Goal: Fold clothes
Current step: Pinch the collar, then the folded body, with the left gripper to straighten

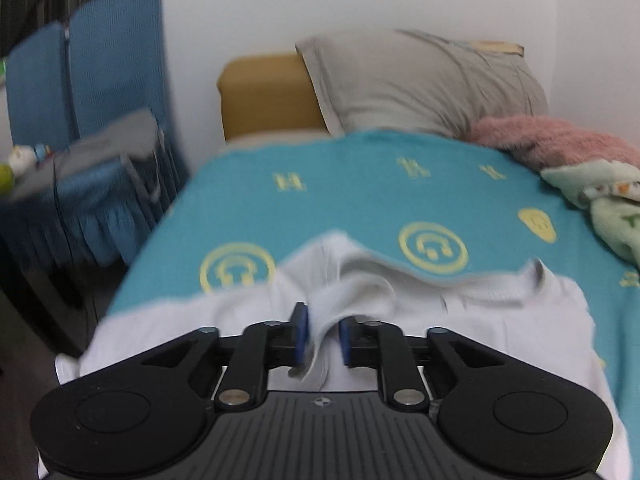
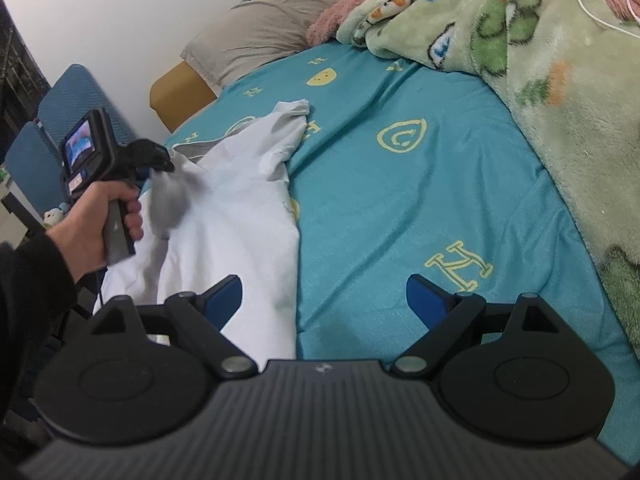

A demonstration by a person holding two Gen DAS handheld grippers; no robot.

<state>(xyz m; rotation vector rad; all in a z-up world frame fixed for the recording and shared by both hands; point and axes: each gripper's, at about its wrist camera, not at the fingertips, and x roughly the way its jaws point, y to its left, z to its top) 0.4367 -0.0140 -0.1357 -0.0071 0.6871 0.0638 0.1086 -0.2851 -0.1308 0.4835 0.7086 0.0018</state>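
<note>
- White garment [image 2: 224, 216] lies at the bed's [image 2: 400, 200] lower-left edge, its long axis running toward upper centre.
- Left gripper [image 1: 323, 338]: fingers clamped on a raised fold.
- Right gripper [image 2: 324, 300]: fingers apart, empty, over the garment's near hem.

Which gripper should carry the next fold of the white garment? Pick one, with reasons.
Left. The left gripper already has a fold of the white garment between its pads; the right gripper is open, holding nothing.

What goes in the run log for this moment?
task: fold clothes | left tool: fold of white shirt between its pads, grip unconfirmed | right tool: open, empty, over shirt hem | surface: teal bedsheet
</note>
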